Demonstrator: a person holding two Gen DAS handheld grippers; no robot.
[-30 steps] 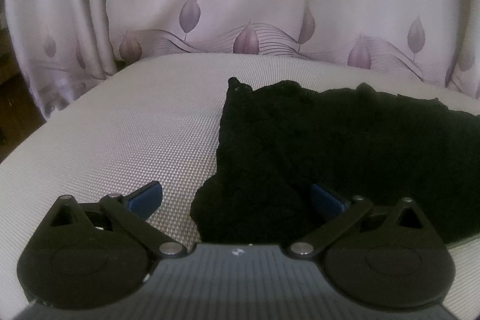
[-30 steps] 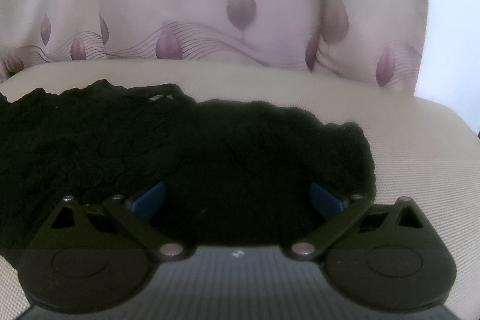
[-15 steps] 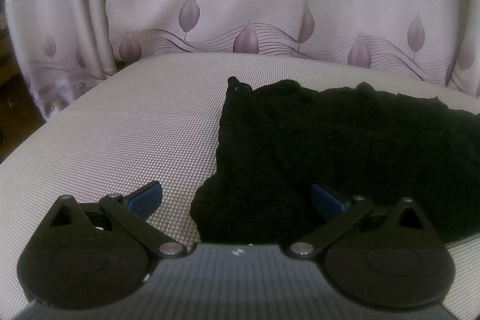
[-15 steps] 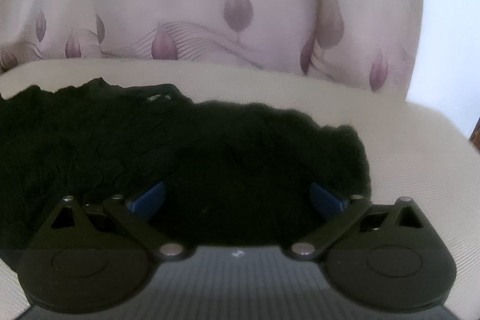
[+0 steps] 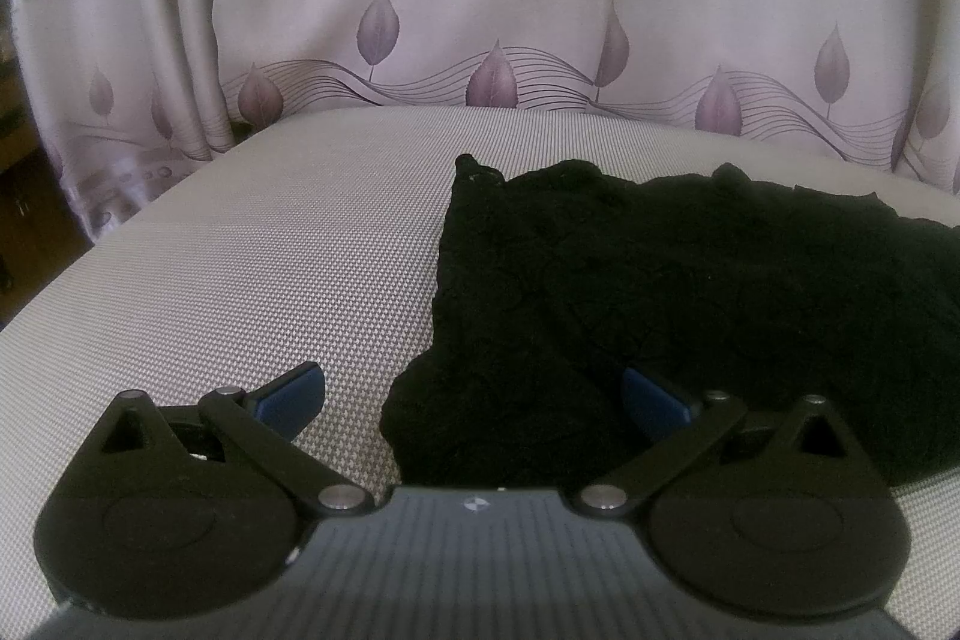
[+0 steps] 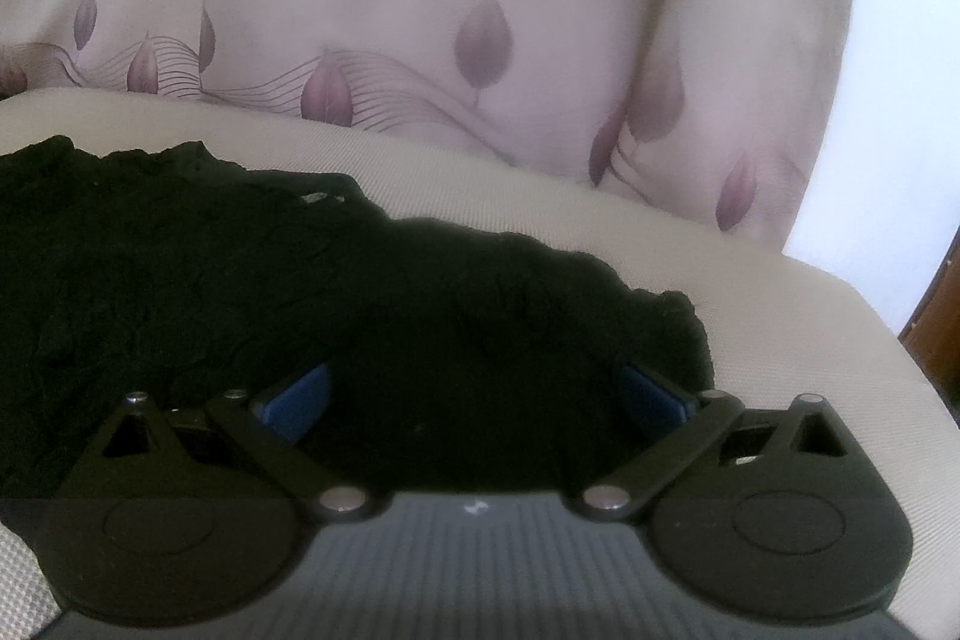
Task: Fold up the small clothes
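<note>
A small black lacy garment lies spread on a pale woven cushion. My left gripper is open over the garment's near left corner, one blue fingertip on bare cushion and the other over the black cloth. In the right wrist view the same black garment fills the lower left. My right gripper is open over its right end, both blue pads above the cloth. Nothing is held in either gripper.
A pale curtain with purple leaf prints hangs right behind the cushion. The cushion's left edge drops to a dark floor. In the right wrist view the cushion's rim ends near a white wall and brown wood.
The right wrist view has tilted and shifted, with the garment's right end now lower right and the curtain filling more of the frame. The left gripper has barely moved. Both grippers stay open.
</note>
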